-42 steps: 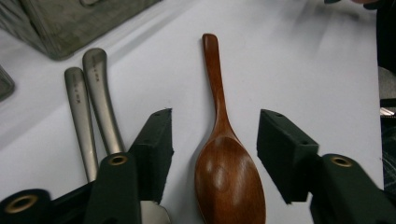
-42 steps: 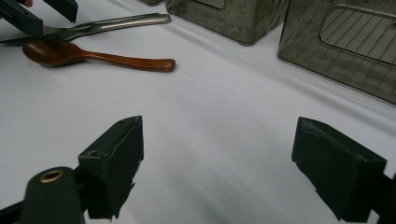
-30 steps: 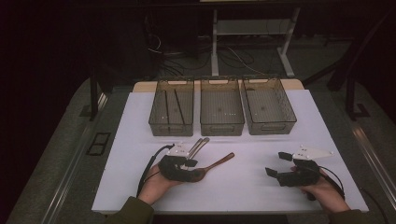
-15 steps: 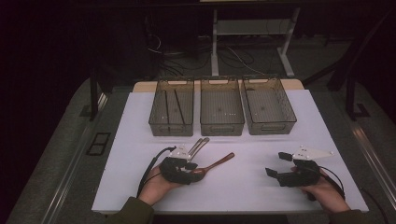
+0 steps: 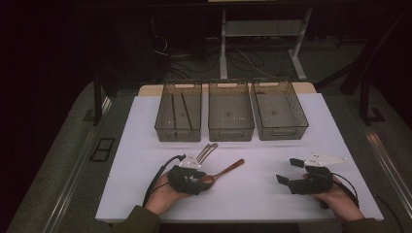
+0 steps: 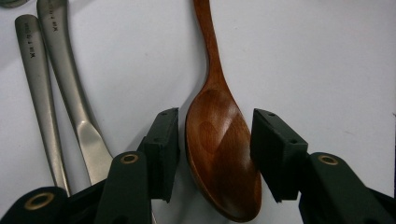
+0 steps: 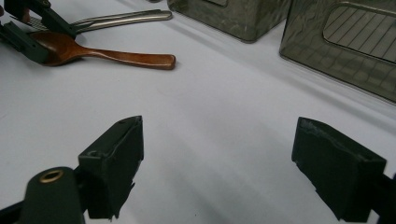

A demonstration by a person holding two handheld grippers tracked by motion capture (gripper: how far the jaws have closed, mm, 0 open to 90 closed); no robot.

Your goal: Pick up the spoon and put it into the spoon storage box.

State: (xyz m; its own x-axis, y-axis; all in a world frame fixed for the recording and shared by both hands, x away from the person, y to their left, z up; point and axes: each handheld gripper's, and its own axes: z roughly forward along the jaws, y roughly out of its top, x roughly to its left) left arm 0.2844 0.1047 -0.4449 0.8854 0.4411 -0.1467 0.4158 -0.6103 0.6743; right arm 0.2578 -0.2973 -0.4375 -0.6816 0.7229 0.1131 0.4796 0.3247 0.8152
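- On the bench (image 5: 145, 126): left tool (image 6: 215, 144), jaws astride the spoon (image 6: 219, 140) bowl, pads just clear.
- Right tool (image 7: 217, 163): jaws wide, nothing between.
- Beside spoon: two metal handles (image 6: 56, 84).

Black tongs (image 5: 194, 178), brass rivets, olive sleeves (image 5: 137, 221).

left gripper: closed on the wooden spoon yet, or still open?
Open. In the left gripper view the left gripper straddles the wooden spoon bowl, with white table visible between each pad and the bowl's edges.
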